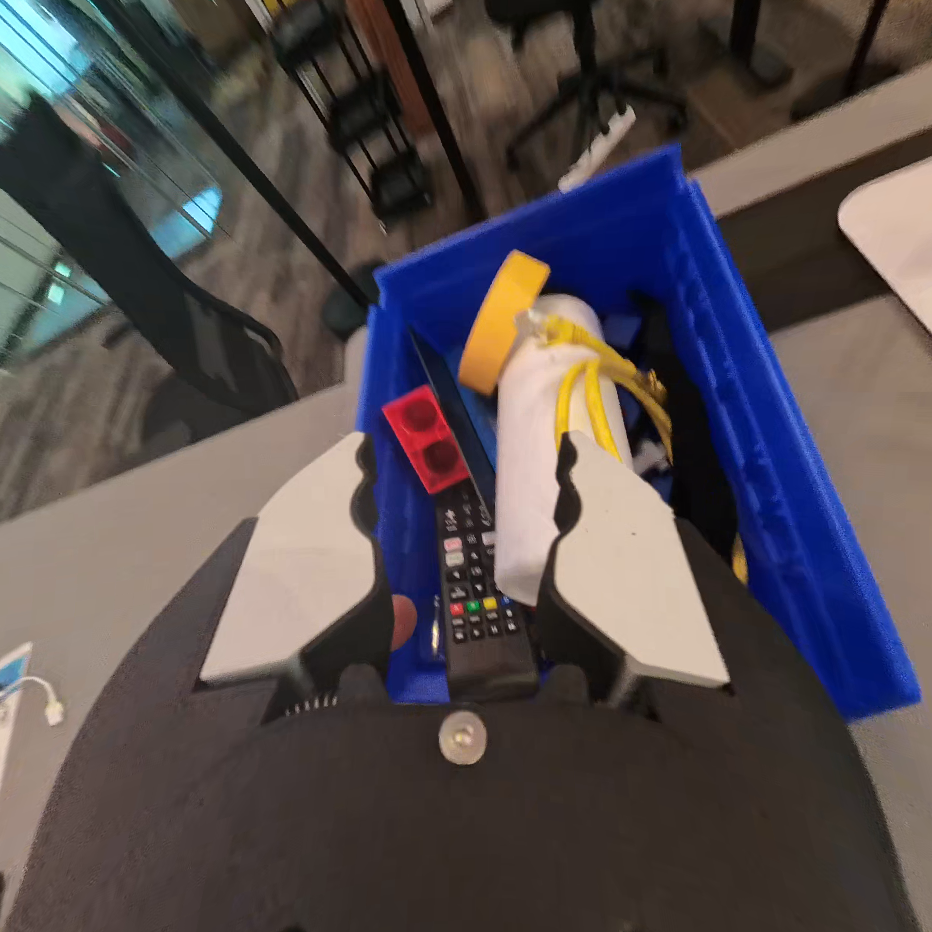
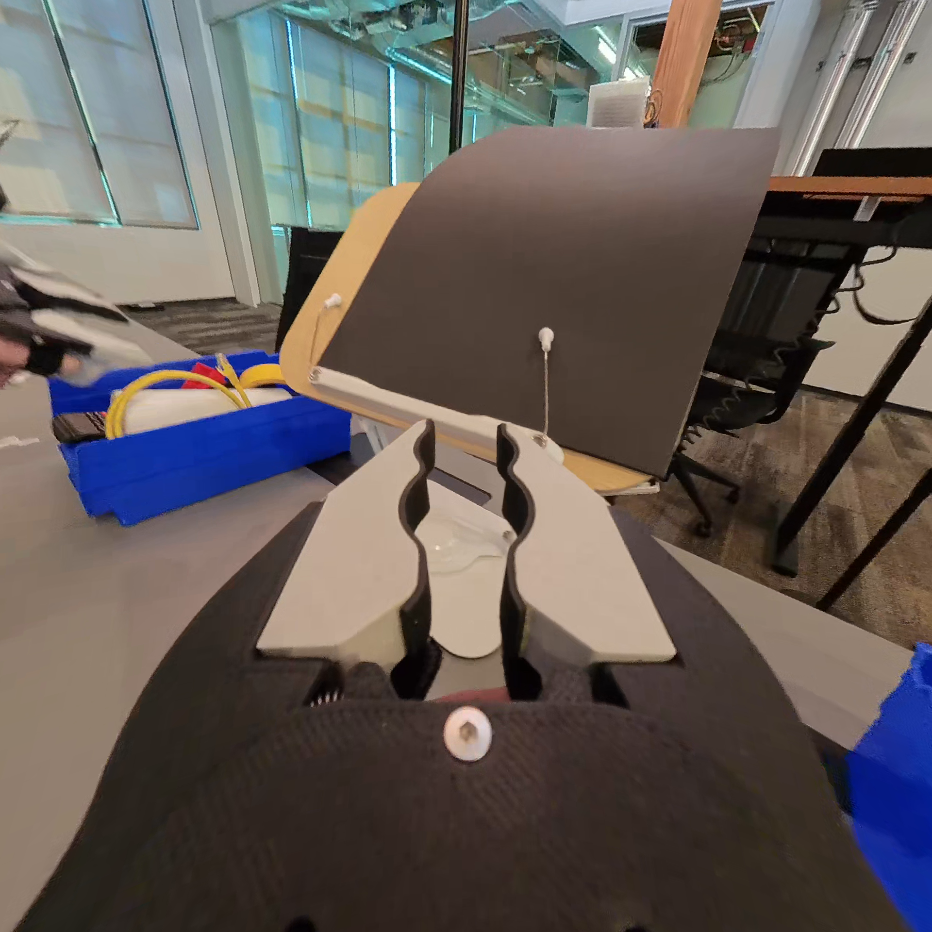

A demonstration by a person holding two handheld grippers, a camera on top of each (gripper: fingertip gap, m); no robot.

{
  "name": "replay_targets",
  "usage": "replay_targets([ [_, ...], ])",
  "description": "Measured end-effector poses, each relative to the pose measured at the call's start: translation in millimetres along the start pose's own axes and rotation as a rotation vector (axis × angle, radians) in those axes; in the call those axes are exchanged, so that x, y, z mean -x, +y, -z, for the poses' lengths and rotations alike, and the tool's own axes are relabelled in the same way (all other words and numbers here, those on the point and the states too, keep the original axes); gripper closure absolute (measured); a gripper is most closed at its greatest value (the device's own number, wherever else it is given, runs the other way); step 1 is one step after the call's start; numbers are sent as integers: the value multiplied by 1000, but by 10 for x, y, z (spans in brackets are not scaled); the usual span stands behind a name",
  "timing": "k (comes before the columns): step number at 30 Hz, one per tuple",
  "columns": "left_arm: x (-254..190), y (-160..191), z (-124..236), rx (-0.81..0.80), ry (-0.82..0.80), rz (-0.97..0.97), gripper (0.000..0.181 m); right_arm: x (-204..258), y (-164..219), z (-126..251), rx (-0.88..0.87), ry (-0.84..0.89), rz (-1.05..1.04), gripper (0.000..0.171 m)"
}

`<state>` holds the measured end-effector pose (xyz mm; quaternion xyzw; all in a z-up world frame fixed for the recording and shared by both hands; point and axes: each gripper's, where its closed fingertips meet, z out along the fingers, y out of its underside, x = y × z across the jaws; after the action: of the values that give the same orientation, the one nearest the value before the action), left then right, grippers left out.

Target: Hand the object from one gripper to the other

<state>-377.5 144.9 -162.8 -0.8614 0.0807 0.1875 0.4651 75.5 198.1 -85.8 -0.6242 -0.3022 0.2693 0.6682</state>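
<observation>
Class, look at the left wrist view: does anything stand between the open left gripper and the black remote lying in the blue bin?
Partly. The white roll leans over the remote on one side and the red block covers its far end; the near end lies clear below the left gripper.

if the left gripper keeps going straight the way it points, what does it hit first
Probably the black remote in the blue bin, which lies between the open left gripper's fingers. The white roll beside it is close to the right finger, so depth is uncertain.
</observation>
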Motion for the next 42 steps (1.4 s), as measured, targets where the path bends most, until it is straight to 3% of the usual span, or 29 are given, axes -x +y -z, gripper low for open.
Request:
replay_targets([
  [8,-114,293,-36,97,123,86,101,159,-181,-38,-31,-14,-36,149],
  [12,27,371,45,43,184,233,121,171,-160,-38,-20,-13,-20,149],
  [14,174,439,35,38,138,276,134,184,-123,-57,-10,-17,-19,149],
  [16,214,405,62,-11,159,335,134,201,-85,-74,2,-21,-13,149],
  [19,91,540,-10,88,156,228,120,234,-34,-105,14,-33,-21,149],
  [20,-35,524,-42,87,215,242,122,244,-13,-116,20,-36,-19,149],
  [26,-517,488,-69,132,399,185,89,241,59,-137,42,-39,-19,149],
  [30,-744,690,-233,288,331,20,76,219,103,-145,56,-33,-14,149],
  [32,-755,794,-326,364,246,-70,75,213,125,-150,63,-32,-14,149],
  [33,-758,751,-346,350,230,-66,84,209,133,-151,65,-32,-14,149],
  [42,-732,545,-292,239,255,2,88,180,183,-155,75,-35,-25,151],
])
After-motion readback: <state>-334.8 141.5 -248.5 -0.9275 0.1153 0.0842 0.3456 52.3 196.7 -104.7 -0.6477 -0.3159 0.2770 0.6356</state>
